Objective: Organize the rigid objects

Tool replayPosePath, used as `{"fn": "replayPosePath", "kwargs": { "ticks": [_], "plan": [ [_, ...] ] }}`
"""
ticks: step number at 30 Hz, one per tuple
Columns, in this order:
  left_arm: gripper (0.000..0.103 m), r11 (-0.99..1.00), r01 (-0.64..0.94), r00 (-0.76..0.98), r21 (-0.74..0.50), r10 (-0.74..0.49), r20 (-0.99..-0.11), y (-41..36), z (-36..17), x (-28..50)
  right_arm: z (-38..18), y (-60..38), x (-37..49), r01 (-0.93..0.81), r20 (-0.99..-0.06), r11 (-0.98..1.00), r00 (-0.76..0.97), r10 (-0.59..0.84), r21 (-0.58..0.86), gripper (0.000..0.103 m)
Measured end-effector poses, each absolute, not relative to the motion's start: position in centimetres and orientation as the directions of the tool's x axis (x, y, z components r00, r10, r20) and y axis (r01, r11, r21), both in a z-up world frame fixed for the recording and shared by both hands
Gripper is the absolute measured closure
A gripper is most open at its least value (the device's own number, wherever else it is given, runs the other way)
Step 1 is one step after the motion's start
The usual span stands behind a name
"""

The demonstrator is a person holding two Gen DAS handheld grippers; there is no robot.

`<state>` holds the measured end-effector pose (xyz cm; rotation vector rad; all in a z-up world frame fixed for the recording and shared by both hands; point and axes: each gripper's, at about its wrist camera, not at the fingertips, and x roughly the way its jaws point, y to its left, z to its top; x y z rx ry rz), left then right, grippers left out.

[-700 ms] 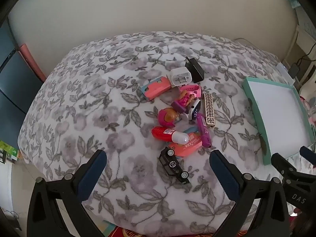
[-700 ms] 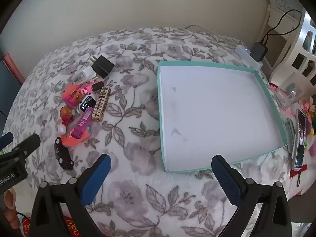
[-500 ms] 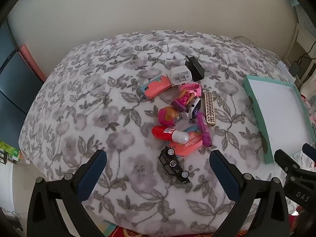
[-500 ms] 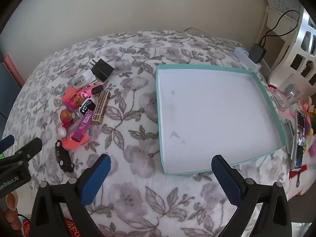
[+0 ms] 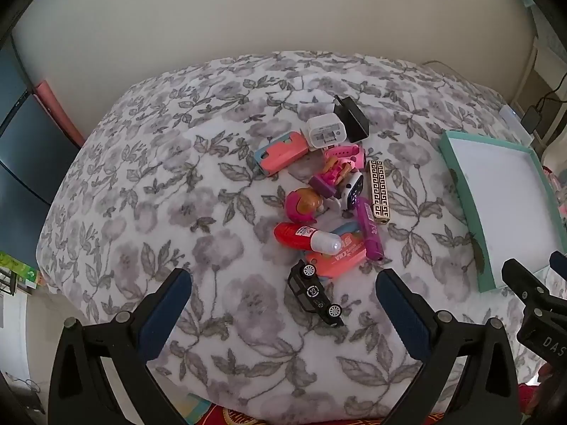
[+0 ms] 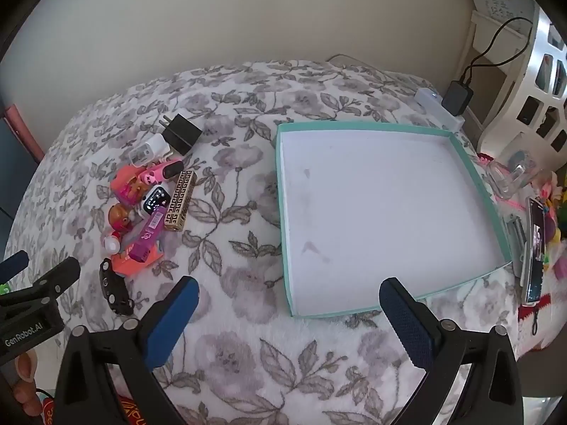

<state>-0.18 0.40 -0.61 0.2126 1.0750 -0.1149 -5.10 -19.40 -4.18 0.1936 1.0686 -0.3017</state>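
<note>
1. The left gripper hovers nearest the viewer with its jaws spread wide and nothing between them, above the floral blanket that covers the surface.
2. The right gripper is likewise wide open and holds nothing; it hangs over the near edge of the blanket, in front of the tray's near left corner.
3. Just beyond the left gripper lies a black toy car, the nearest piece of the pile, set at a slant.
4. Past the car, a flat orange packet lies with a red tube with a white cap across its left part and a purple tube along its right edge.
5. Farther on sit a round pink doll toy, a small smartwatch and a gold-patterned bar to its right.
6. Behind these are a pink toy phone case on the left and a pink strap-like piece; how they overlap the small toys there is unclear.
7. At the far end of the pile a white charger touches a black plug adapter.
8. A teal-rimmed tray with a white floor lies right of the pile, well apart from it.
9. Beyond the tray's far right corner, a white power strip carries a black adapter.
</note>
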Motion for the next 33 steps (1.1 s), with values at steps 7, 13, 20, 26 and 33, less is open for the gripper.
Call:
{"fn": "replayPosePath", "kwargs": {
  "ticks": [7,13,20,26,33],
  "plan": [
    [0.0,0.971,0.199,0.47,0.13,0.022,-0.883,0.31,-0.72,-0.21,-4.16,-19.37,-5.15,0.338,-0.879,0.941,0.451,-0.152,0.011,0.0],
    [0.0,0.969,0.201,0.464,0.142,0.034,-0.885,0.09,-0.72,-0.05,-4.09,-19.41,-5.1,0.338,-0.878,0.941,0.453,-0.152,0.011,0.0],
    [0.0,0.968,0.204,0.462,0.144,0.034,-0.886,0.05,-0.71,0.0,-4.08,-19.41,-5.06,0.336,-0.879,0.942,0.451,-0.151,0.011,0.0],
    [0.0,0.968,0.203,0.463,0.145,0.035,-0.886,0.02,-0.74,-0.02,-4.19,-19.35,-5.13,0.339,-0.879,0.941,0.453,-0.152,0.012,0.0],
    [0.0,0.968,0.204,0.463,0.148,0.038,-0.886,0.03,-0.86,-0.07,-4.26,-19.31,-5.14,0.339,-0.879,0.941,0.452,-0.152,0.011,0.0]
  ]
}}
